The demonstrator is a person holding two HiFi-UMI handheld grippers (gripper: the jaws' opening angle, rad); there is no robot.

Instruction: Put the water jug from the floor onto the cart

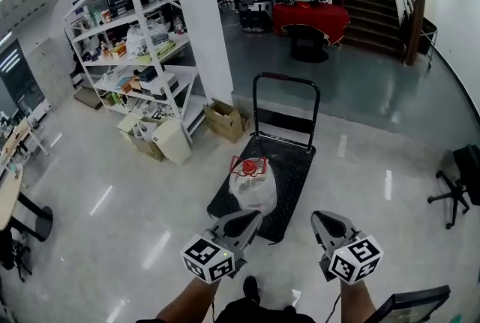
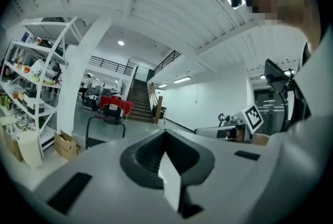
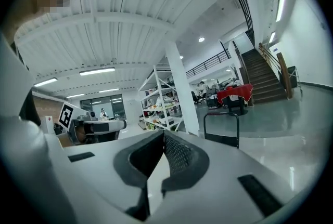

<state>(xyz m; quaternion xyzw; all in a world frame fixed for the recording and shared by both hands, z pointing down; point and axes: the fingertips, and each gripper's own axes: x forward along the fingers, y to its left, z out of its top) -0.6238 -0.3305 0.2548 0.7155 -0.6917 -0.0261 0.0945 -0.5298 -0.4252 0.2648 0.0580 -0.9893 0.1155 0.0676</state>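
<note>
Grey left gripper (image 1: pixel 247 219) and right gripper (image 1: pixel 320 222), bottom centre, are closed and empty. The clear red-capped water jug (image 1: pixel 253 183) stands mid-frame on the black platform cart (image 1: pixel 294 164), so the task looks done.

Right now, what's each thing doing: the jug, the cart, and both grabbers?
water jug: on the cart, red cap on.
cart: handle up, carrying the jug.
left gripper: shut, empty.
right gripper: shut, empty.
</note>
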